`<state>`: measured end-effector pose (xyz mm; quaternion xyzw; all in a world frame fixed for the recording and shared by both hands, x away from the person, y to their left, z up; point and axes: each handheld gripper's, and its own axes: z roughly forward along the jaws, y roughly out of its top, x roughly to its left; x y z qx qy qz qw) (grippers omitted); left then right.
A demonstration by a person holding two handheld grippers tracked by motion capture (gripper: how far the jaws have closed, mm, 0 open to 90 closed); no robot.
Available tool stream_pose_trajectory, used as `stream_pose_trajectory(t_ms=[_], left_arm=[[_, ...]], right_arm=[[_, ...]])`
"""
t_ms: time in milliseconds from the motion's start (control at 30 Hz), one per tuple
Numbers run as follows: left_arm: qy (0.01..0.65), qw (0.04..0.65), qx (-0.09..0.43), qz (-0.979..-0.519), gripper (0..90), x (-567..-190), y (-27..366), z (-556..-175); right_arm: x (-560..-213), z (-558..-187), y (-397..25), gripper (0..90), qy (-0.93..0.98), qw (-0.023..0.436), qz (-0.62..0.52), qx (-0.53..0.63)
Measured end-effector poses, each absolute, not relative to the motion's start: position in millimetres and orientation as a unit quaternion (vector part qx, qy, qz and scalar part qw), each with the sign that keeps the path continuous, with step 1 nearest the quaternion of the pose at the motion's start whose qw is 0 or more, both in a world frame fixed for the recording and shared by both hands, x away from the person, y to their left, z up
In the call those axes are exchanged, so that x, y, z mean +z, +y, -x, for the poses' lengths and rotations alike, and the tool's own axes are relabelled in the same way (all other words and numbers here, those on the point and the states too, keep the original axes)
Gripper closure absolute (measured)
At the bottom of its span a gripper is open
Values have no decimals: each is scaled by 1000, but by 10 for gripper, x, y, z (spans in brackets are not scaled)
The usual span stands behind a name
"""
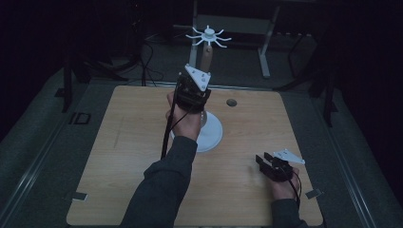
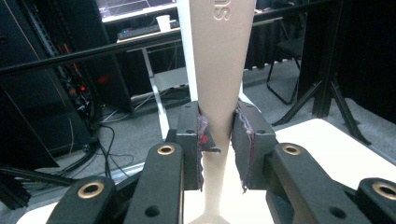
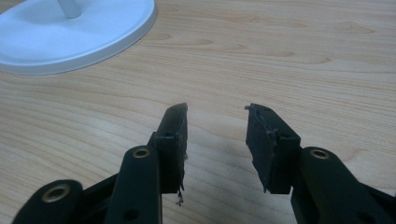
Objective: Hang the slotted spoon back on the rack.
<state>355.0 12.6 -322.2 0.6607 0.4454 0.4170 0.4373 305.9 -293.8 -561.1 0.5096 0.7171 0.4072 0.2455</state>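
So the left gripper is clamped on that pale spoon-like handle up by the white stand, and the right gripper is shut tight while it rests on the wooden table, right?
Not quite. The right gripper is open: the right gripper view shows a clear gap between its jaws, with bare wooden table between them. The rest holds: the left gripper is clamped on the pale handle by the white stand.

The wooden tabletop (image 1: 119, 156) lies bare across its whole left half and along the near edge, so a hand could pass freely there. At the middle, the round white stand base (image 1: 209, 135) and the upright beige tapered handle (image 2: 219, 70) block the way; the left tongs (image 1: 192, 92) close around that handle. The white spoked rack (image 1: 208, 35) spreads above the far edge. The right tongs (image 3: 215, 140) gape over bare wood at the near right, well apart from the base.
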Motion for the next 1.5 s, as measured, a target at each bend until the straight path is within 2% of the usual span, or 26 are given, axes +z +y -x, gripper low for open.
stream_pose_trajectory(t_ms=[867, 1233, 1500], left_arm=[[445, 442, 404, -666, 723, -3229, 173, -3675], [432, 463, 397, -664, 613, -3191, 204, -3606], [430, 478, 394, -657, 583, -3171, 240, -3546]], right_arm=[[-5625, -3053, -2959, 573, 715, 243, -514, 406], [-5626, -3050, -2953, 560, 718, 242, -511, 406], [-5632, -3054, -2951, 554, 719, 242, -509, 406]])
